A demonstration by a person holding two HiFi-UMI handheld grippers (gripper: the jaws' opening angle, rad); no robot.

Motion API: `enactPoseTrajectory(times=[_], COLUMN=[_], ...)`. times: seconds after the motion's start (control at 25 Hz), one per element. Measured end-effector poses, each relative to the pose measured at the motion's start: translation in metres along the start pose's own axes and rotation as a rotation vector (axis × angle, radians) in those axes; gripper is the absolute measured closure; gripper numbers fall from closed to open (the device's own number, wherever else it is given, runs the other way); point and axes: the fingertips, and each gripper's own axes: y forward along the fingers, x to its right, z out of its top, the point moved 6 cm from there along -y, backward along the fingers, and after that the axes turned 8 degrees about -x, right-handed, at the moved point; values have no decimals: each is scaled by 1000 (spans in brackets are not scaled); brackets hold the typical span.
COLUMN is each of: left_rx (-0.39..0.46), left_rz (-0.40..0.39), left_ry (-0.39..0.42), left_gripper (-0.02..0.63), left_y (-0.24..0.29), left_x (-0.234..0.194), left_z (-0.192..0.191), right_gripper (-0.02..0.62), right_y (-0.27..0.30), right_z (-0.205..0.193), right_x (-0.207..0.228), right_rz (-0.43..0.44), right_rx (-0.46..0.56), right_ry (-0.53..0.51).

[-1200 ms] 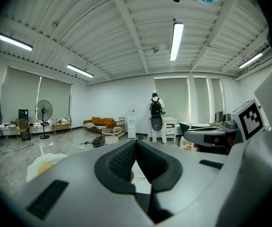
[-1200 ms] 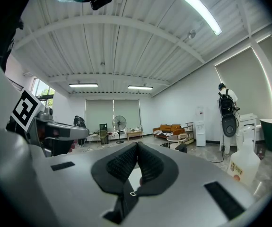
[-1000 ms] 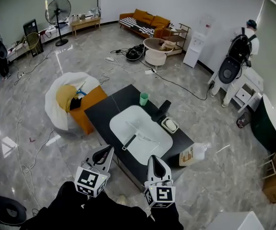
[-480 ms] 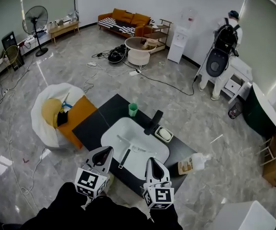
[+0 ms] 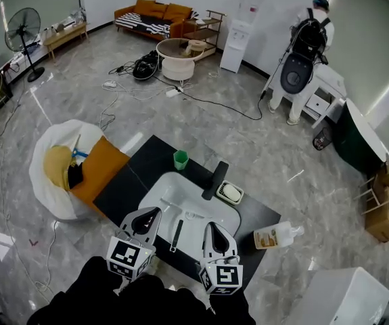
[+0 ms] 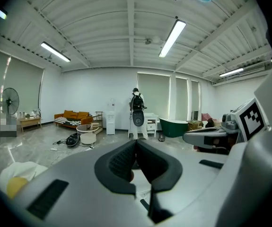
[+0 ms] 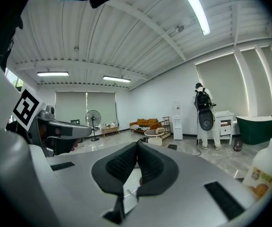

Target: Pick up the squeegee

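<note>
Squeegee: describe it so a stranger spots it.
Find the black counter with its white sink. The squeegee lies in the sink, the only thing there: a dark handle on a pale crossbar, while cup, faucet and soap dish sit outside it.

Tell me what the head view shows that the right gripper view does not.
Only the head view: the squeegee lying in the white sink, and the green cup. Only the right gripper view: the ceiling lights, and that the right gripper has its jaws shut on nothing. Both: the bottle, the orange sofa and the person at the far wall.
</note>
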Motion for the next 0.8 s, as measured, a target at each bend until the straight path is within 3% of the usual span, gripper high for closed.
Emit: enactPoseTrajectory(times=[0.8], left_rx=[-185], left_rz=[-209], left_ry=[9], left_gripper=[583], left_y=[110], left_x=[-91], left_z=[-60], right_gripper=[578], right_y=[118], right_z=[-65], right_x=[-5], right_rz=[-181], right_rx=[-174], right_ry=[136])
